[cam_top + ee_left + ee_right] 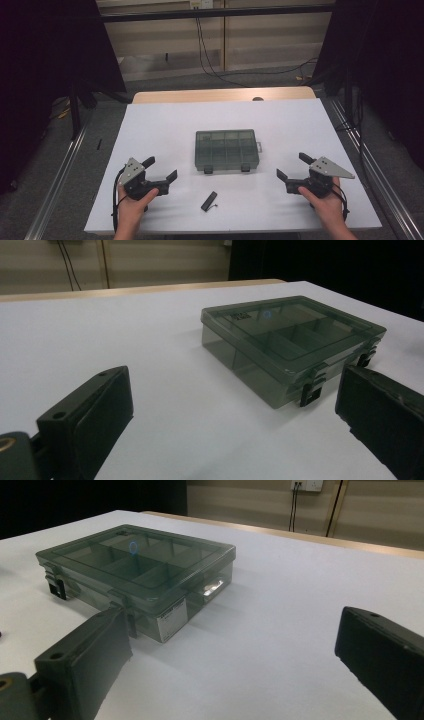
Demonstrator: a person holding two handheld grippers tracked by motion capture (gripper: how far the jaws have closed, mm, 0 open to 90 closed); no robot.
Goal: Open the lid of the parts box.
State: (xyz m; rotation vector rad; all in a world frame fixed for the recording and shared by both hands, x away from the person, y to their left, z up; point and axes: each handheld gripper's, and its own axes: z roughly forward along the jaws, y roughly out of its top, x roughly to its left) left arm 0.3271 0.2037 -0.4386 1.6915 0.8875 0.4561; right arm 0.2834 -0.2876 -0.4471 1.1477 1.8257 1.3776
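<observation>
White table (150,125) bears a closed box (226,149); dark curtains (45,50) flank.

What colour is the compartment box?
Translucent dark grey-green box with black latches; clearest in left gripper view.

**Box between the claws**

The box (226,149) sits on the table (150,125), ahead of and between the left claw (161,169) and right claw (291,167). A small clip (209,200) lies between the claws, nearer the person.

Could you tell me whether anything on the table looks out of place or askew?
Only a little: a small black part lies loose and slanted on the table, in front of the closed compartment box. The box sits square, latches down; nothing looks spilled or damaged.
</observation>
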